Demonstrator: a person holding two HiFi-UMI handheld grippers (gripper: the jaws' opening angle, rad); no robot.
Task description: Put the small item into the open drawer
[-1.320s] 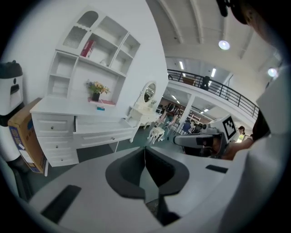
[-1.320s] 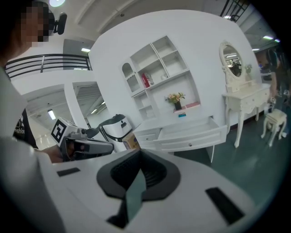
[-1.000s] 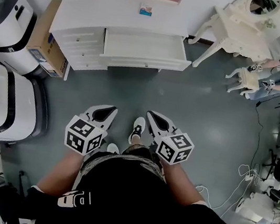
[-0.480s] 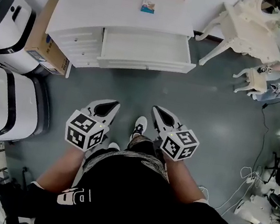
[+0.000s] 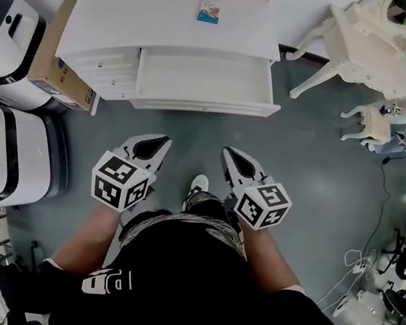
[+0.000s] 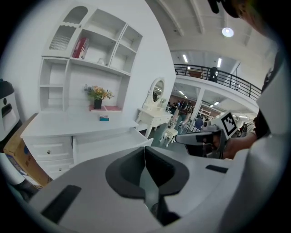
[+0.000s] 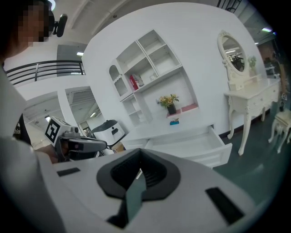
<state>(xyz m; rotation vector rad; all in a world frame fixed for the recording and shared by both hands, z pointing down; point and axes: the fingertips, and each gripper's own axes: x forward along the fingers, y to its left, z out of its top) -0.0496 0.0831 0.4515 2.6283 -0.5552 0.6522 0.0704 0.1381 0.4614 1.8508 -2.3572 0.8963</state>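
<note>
The small item (image 5: pixel 208 12), a teal and white box, lies on the top of the white desk (image 5: pixel 118 24) near its back. The desk's wide drawer (image 5: pixel 201 80) stands pulled open below it. My left gripper (image 5: pixel 161 143) and right gripper (image 5: pixel 229 155) are held side by side over the grey floor, well short of the desk, both shut with nothing in them. In the left gripper view the box (image 6: pixel 104 118) sits above the open drawer (image 6: pixel 104 139). The right gripper view shows the box (image 7: pixel 174 121) and the drawer (image 7: pixel 191 141) ahead.
Two white machines (image 5: pixel 12 33) (image 5: pixel 4 155) and a cardboard box (image 5: pixel 47 55) stand at the left. A white vanity table (image 5: pixel 369 47) and stool (image 5: pixel 368 120) stand at the right, with cables (image 5: pixel 357 257) on the floor and people beyond.
Both grippers have moved forward together toward the desk. The desk and its open drawer sit lower and nearer in the head view than before.
</note>
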